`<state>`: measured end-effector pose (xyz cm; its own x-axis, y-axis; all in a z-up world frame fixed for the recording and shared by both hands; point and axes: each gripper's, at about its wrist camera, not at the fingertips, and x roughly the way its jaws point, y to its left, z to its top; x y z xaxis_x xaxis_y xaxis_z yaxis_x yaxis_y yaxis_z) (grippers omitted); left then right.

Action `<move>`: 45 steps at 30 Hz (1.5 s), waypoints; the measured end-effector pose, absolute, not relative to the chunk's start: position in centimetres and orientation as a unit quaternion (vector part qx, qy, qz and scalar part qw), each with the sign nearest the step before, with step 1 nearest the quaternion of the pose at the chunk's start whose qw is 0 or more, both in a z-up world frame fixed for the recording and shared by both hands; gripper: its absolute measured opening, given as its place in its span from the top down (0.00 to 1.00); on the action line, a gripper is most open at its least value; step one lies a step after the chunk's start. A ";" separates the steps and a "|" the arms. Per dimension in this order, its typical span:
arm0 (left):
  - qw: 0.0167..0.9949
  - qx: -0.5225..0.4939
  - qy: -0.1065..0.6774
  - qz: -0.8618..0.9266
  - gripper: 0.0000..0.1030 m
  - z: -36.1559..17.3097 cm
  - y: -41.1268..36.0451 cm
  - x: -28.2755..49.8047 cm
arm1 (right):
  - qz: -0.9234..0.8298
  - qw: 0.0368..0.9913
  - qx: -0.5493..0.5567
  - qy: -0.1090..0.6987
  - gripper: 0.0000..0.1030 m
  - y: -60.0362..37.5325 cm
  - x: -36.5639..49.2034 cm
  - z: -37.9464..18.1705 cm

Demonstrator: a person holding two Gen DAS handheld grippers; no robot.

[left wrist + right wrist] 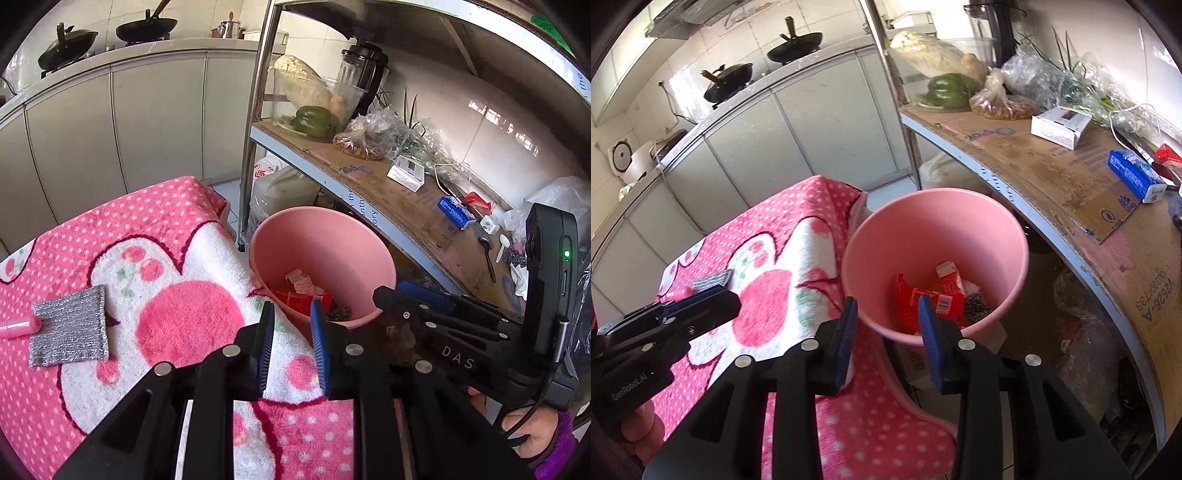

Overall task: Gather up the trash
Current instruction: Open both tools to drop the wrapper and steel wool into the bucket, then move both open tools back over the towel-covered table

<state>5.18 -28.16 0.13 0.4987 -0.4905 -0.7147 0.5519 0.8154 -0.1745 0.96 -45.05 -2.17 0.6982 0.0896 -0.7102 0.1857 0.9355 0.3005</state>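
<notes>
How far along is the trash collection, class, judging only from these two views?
Done: red wrappers and dark scraps lie in the round pink plastic bin. In hand: nothing; the left gripper and right gripper are open and empty. Left: a silver glittery square cloth and a pink tube on the pink dotted towel.

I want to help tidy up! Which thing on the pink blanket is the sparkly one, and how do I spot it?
Find the pink dotted blanket beside the pink bucket. Near its left side lies a flat silver scouring pad, touching a pink tube. It is the only grey, glittery square there.
</notes>
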 end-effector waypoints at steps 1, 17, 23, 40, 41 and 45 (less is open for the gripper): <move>0.866 0.039 0.399 -0.299 0.81 0.2 -27.8 5.0 | -0.023 0.905 0.175 0.387 0.65 -44.7 0.8 -2.0; 0.882 0.025 0.395 -0.254 0.81 0.6 -21.7 2.2 | 0.036 0.915 0.120 0.385 0.65 -38.3 -0.7 0.4; 0.885 0.018 0.396 -0.244 0.81 0.4 -20.1 2.0 | 0.051 0.915 0.102 0.388 0.65 -36.5 -0.7 0.7; 0.878 -0.028 0.439 -0.189 0.81 -3.1 -12.7 3.5 | 0.129 0.898 0.072 0.414 0.65 -30.7 2.3 -0.8; 0.878 -0.034 0.441 -0.184 0.81 -3.3 -12.0 3.6 | 0.134 0.897 0.071 0.416 0.65 -30.3 2.7 -1.0; 0.879 -0.051 0.447 -0.159 0.81 -3.9 -9.1 4.0 | 0.151 0.890 0.065 0.424 0.65 -28.7 3.7 -1.6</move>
